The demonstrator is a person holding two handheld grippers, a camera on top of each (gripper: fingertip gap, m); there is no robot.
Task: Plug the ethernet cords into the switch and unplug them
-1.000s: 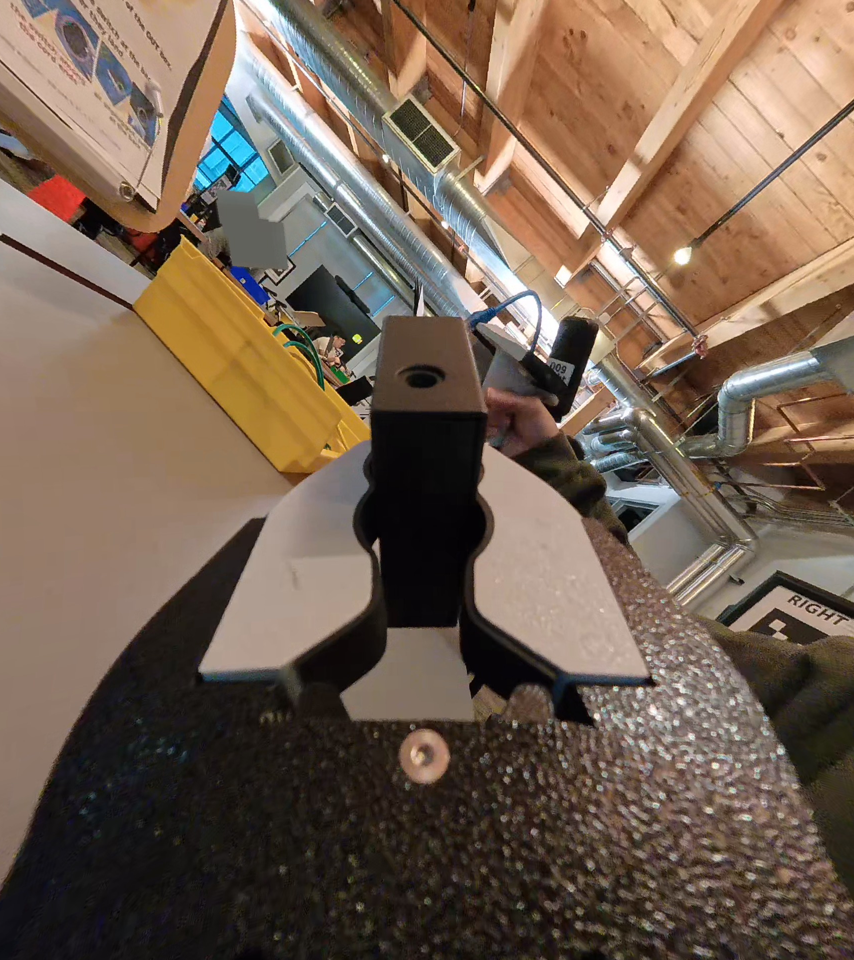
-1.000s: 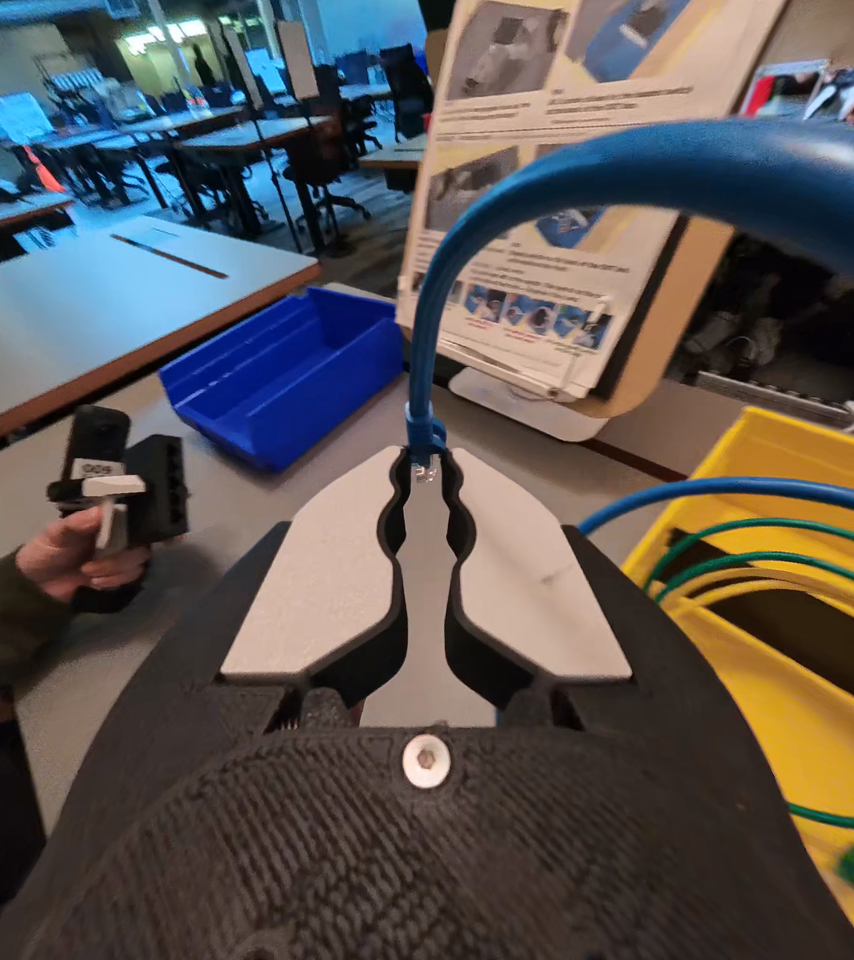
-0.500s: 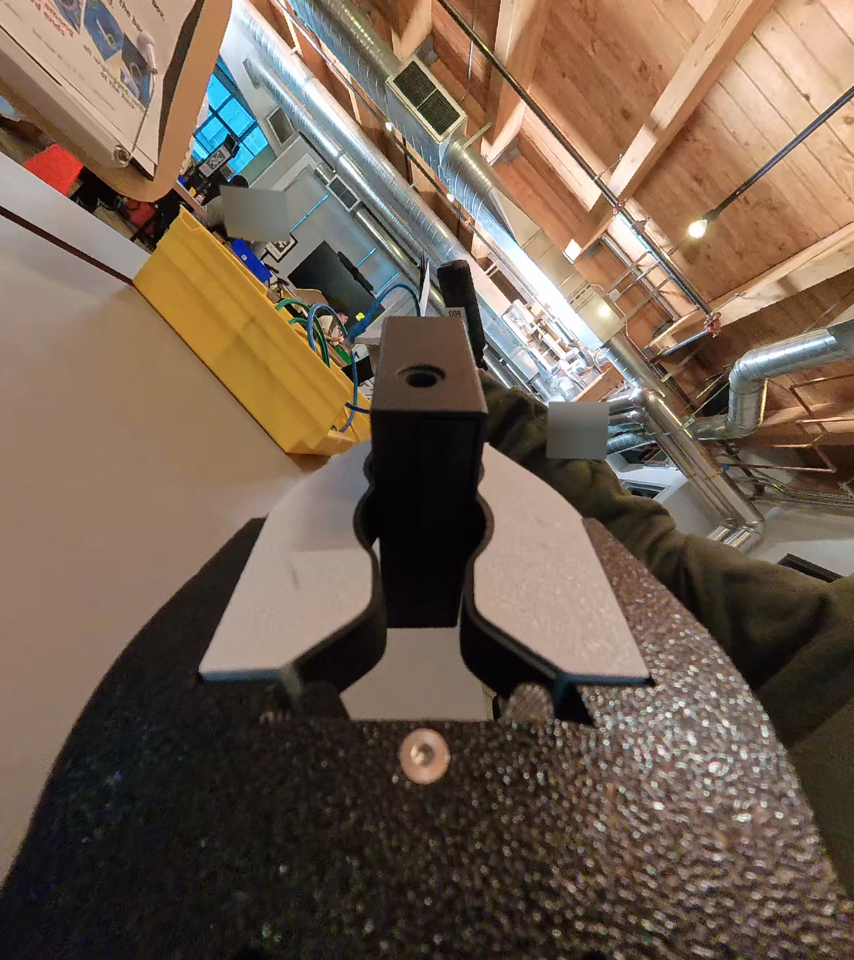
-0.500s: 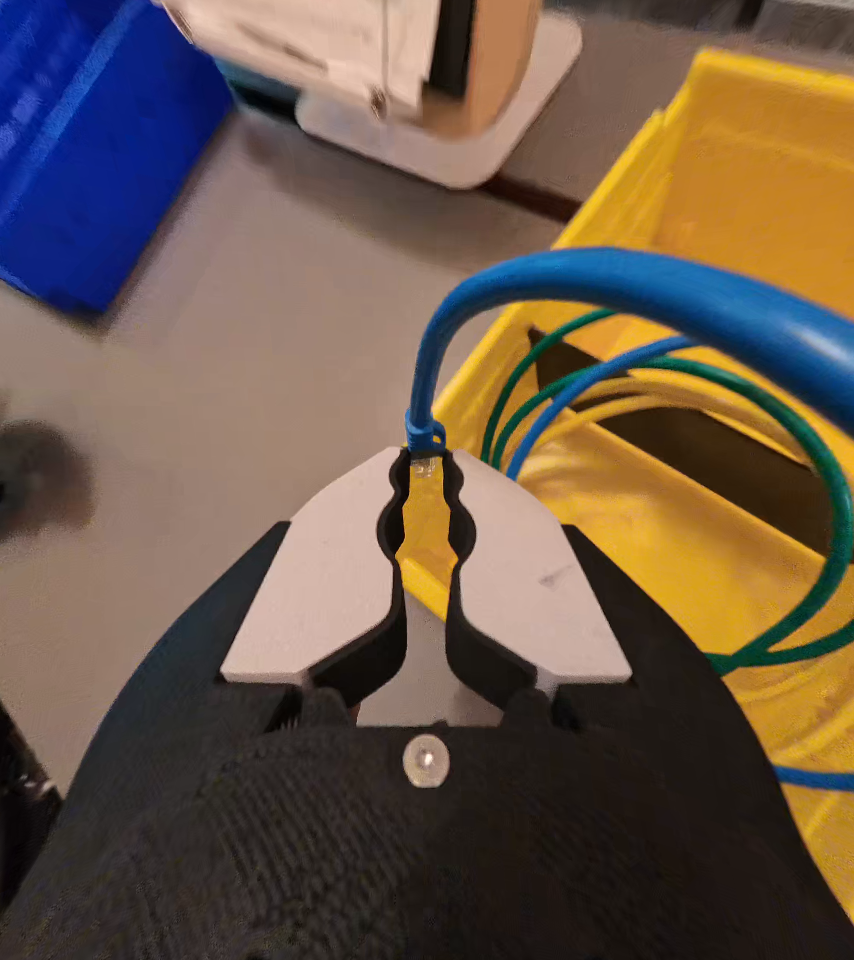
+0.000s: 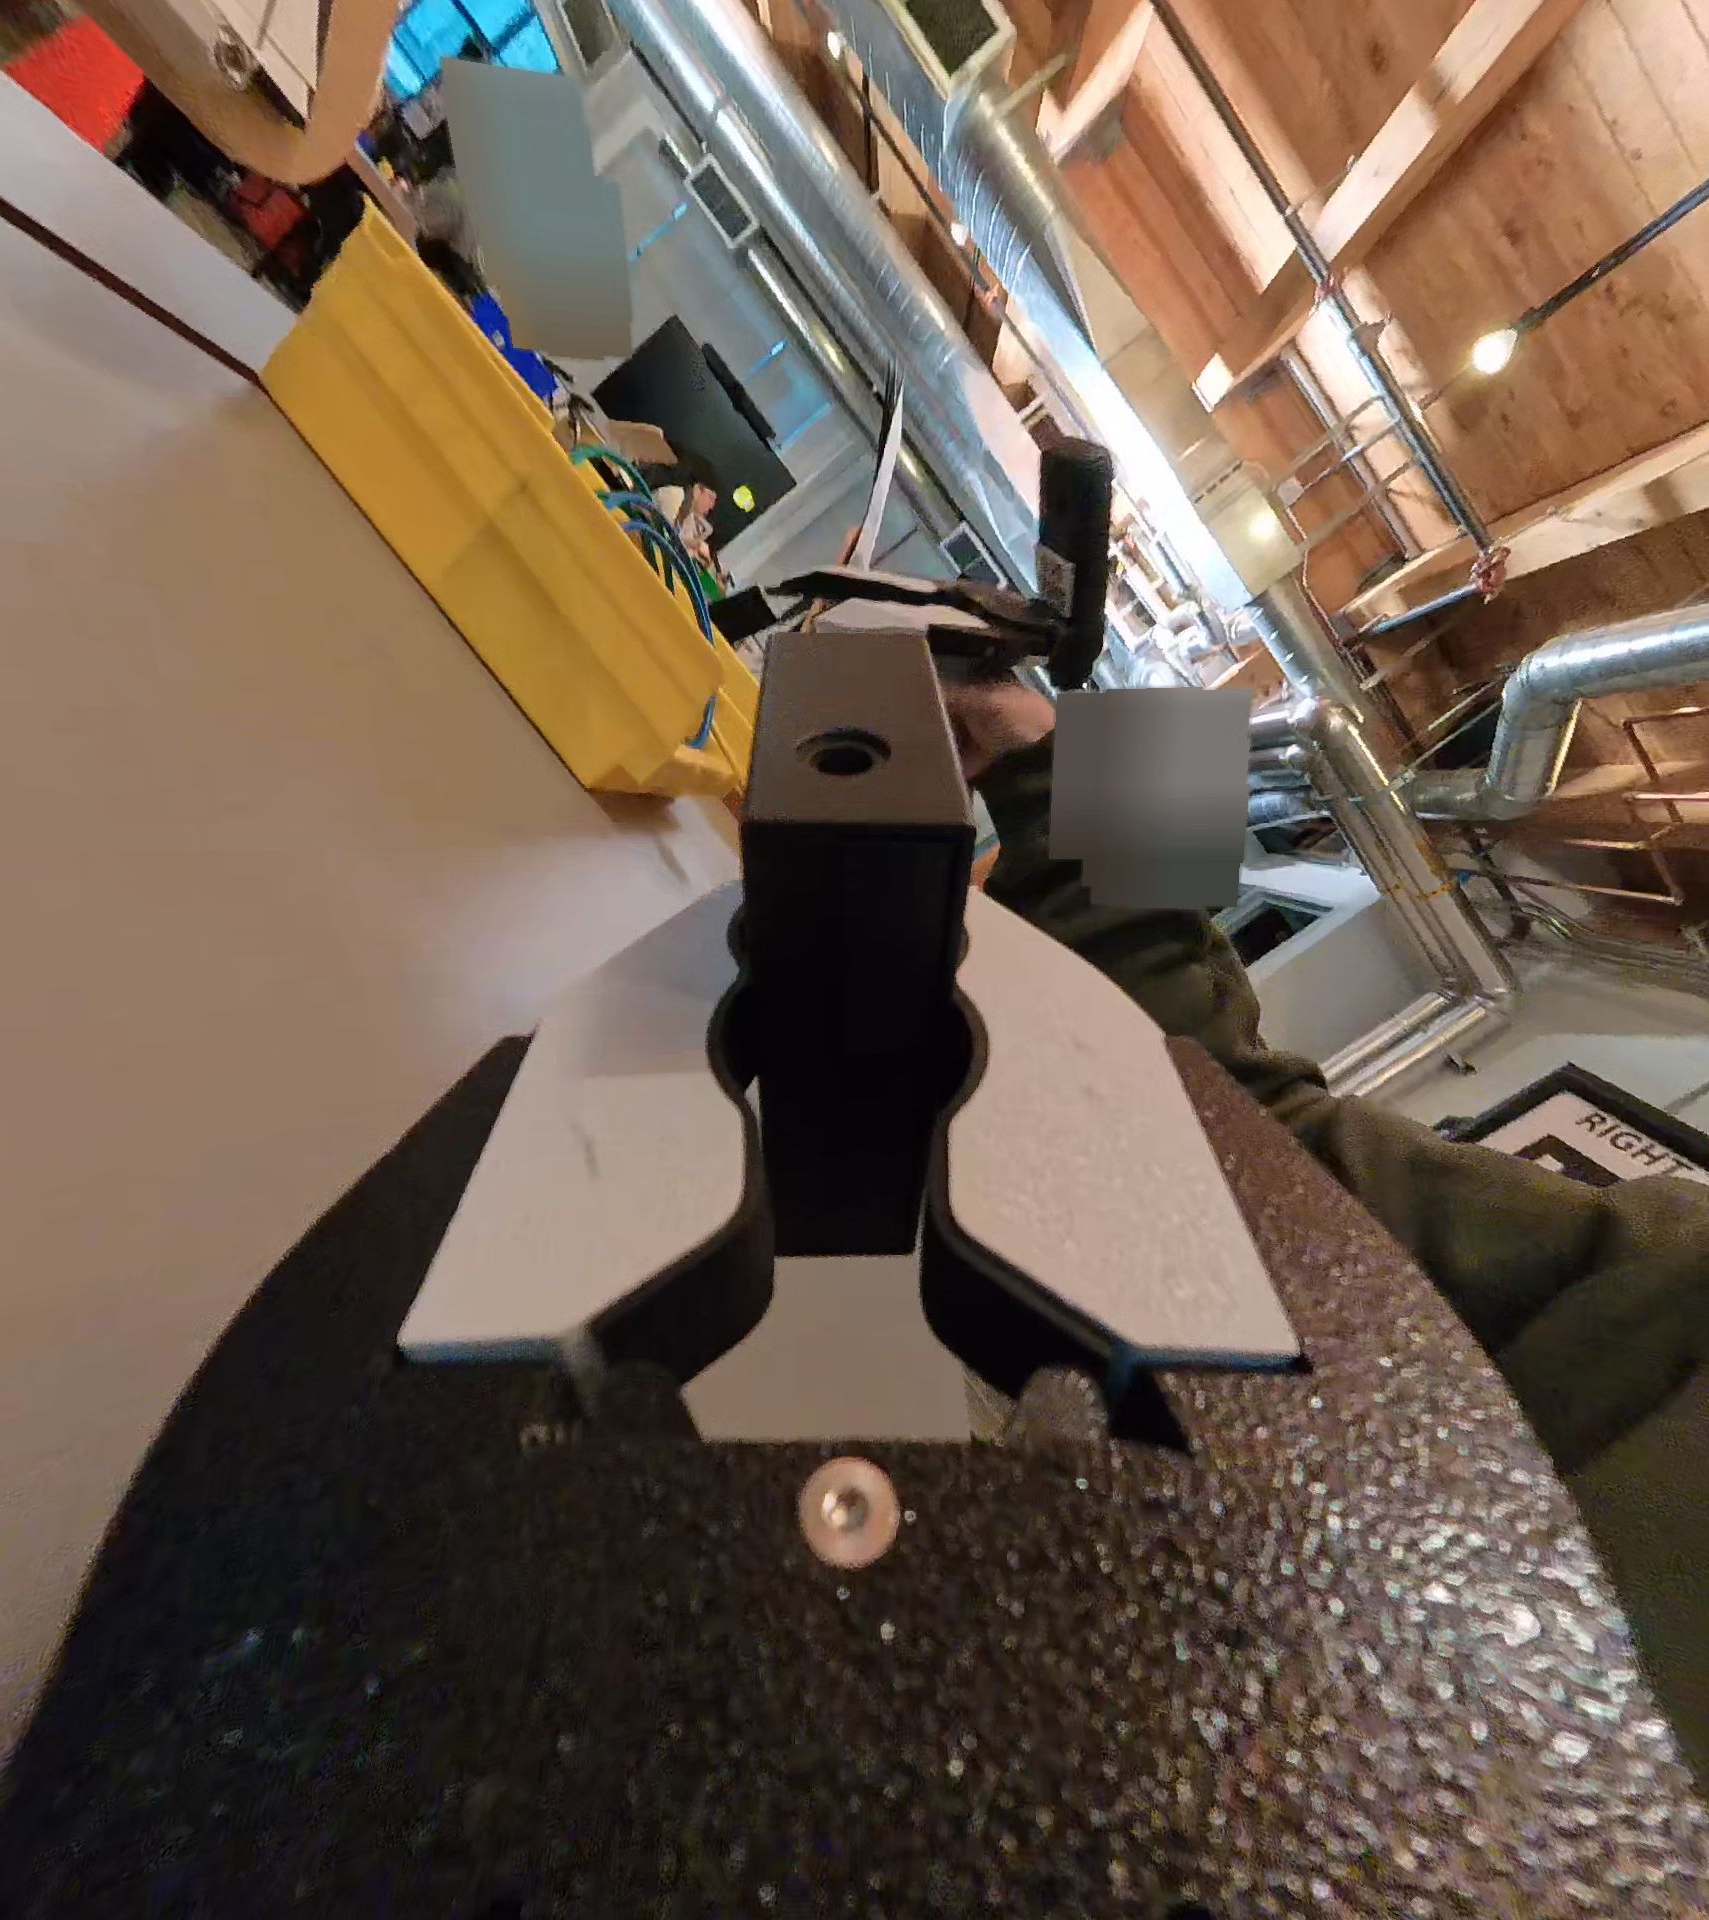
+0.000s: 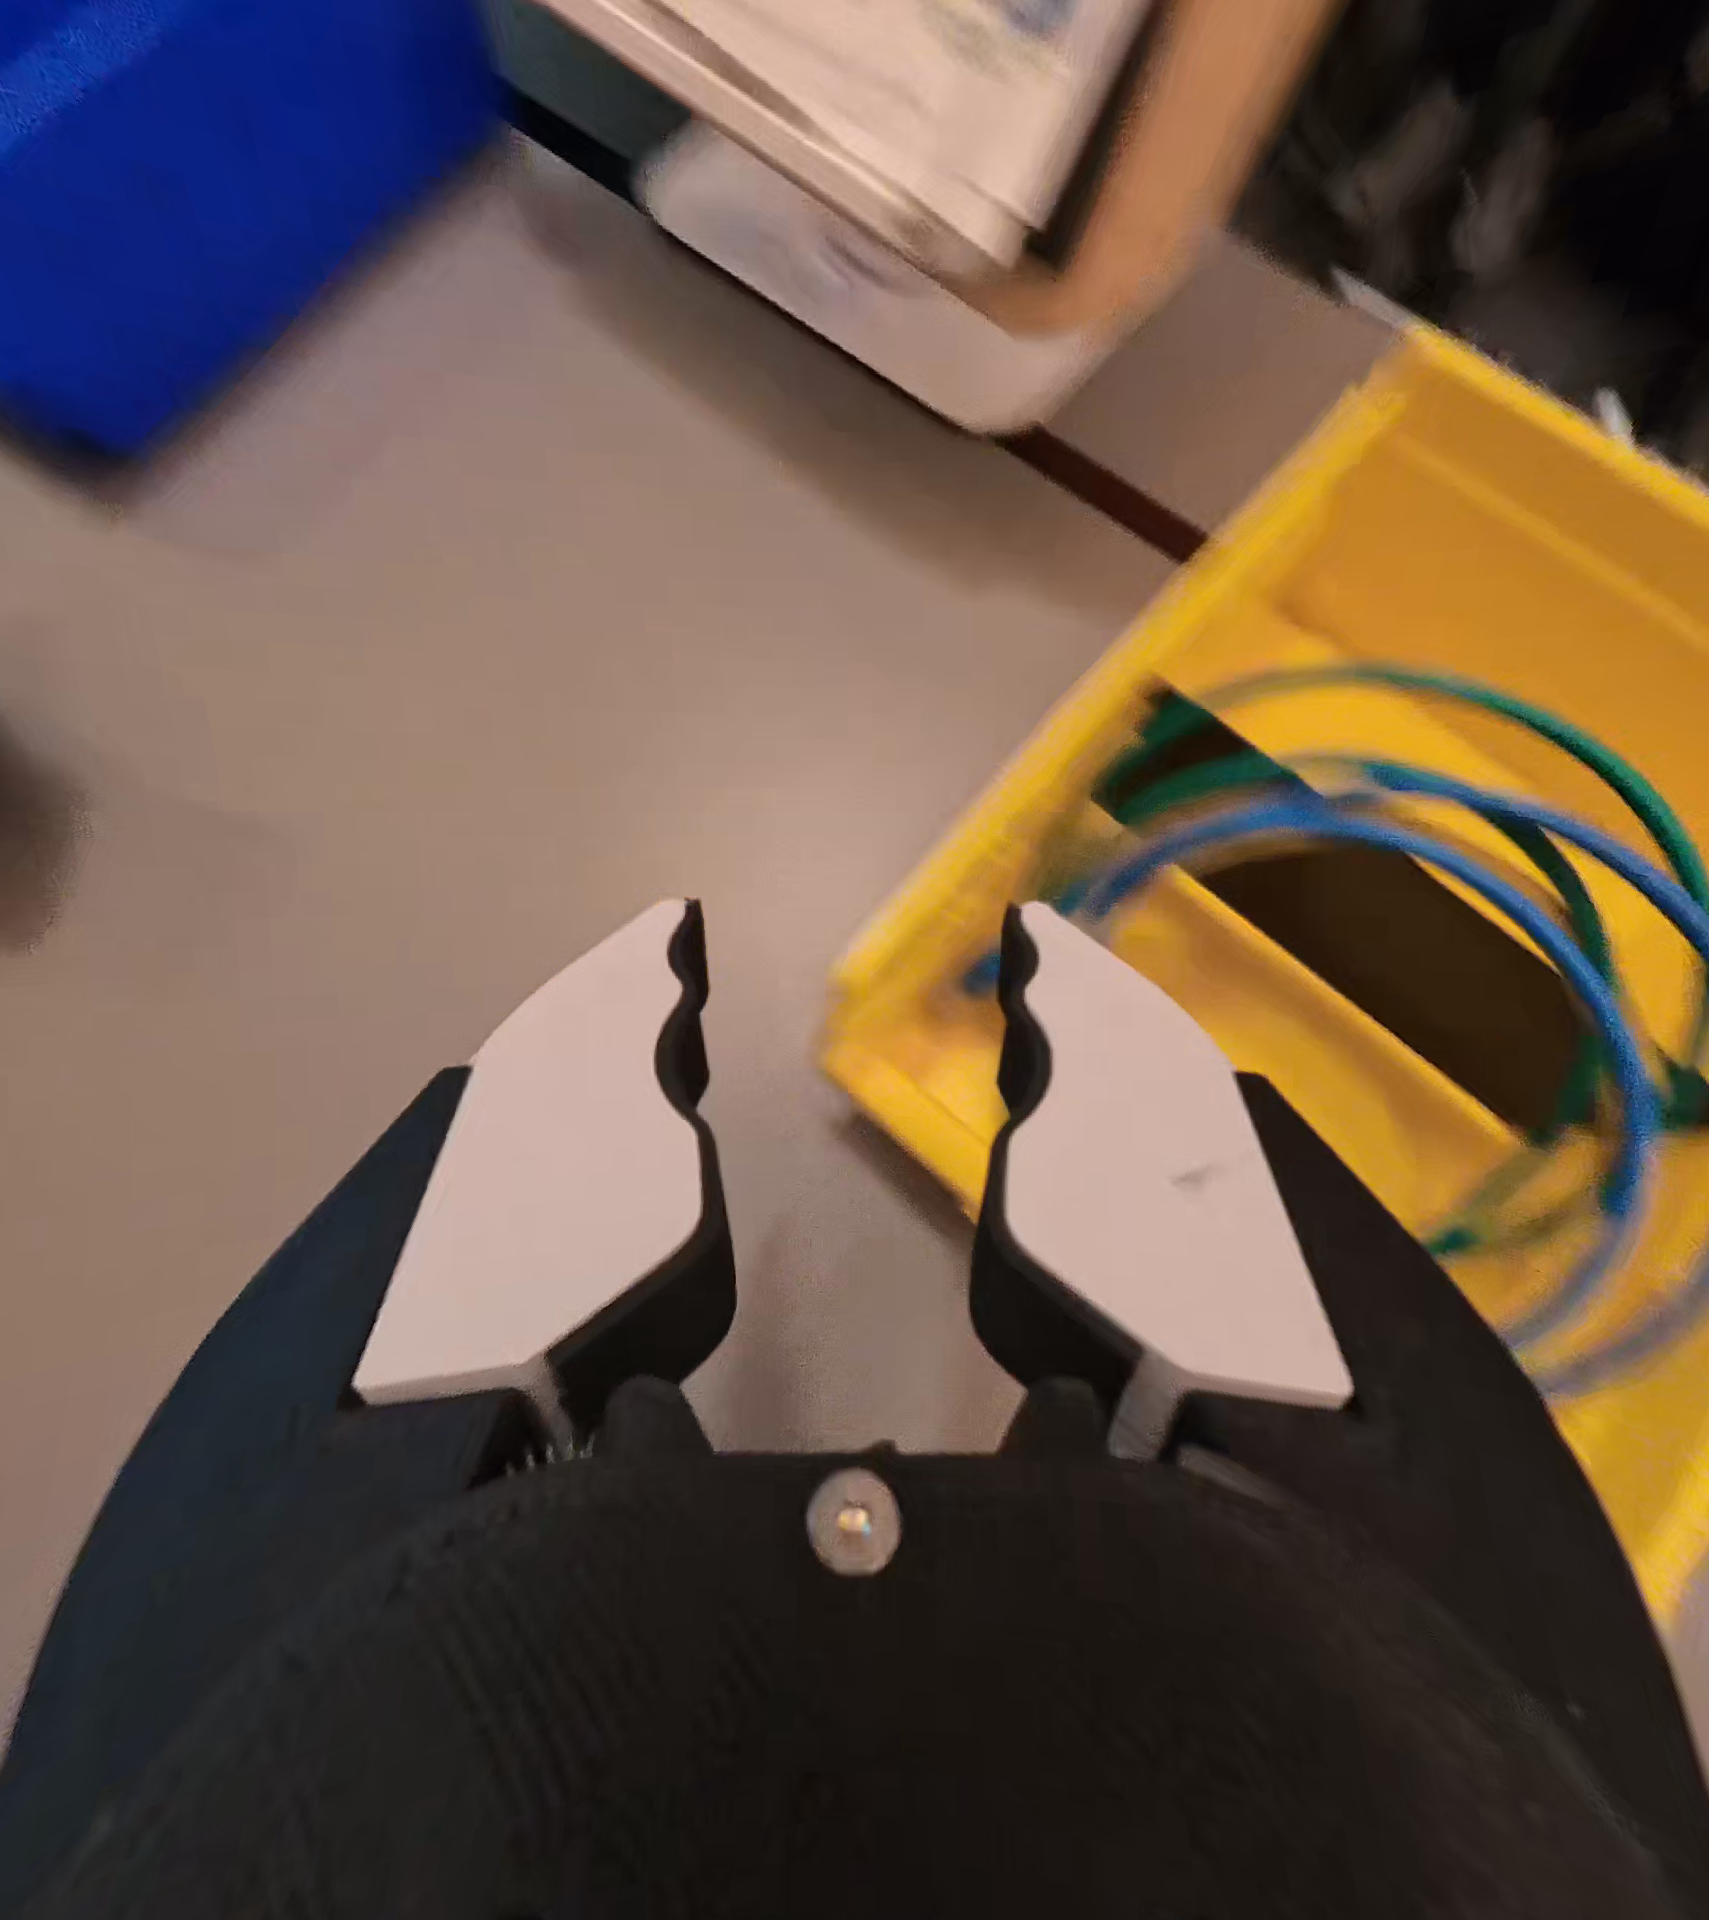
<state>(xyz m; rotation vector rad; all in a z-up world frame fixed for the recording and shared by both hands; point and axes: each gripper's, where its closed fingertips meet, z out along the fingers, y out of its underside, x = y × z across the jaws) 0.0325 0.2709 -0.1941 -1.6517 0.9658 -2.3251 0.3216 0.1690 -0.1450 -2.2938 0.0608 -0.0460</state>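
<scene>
Cords (image 6: 1515, 935) lie in bin (image 6: 1556, 582) on table (image 6: 517, 675).

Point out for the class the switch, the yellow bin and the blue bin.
switch (image 5: 855, 997): left wrist view, on its black side face, between the gripper's fingers.
yellow bin (image 6: 943, 1049): right wrist view, on its near corner rim.
blue bin (image 6: 133, 197): right wrist view, on its blurred side wall.

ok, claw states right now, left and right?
Left claw: closed on the black switch.
Right claw: open, empty, beside the yellow bin of ethernet cords.
</scene>
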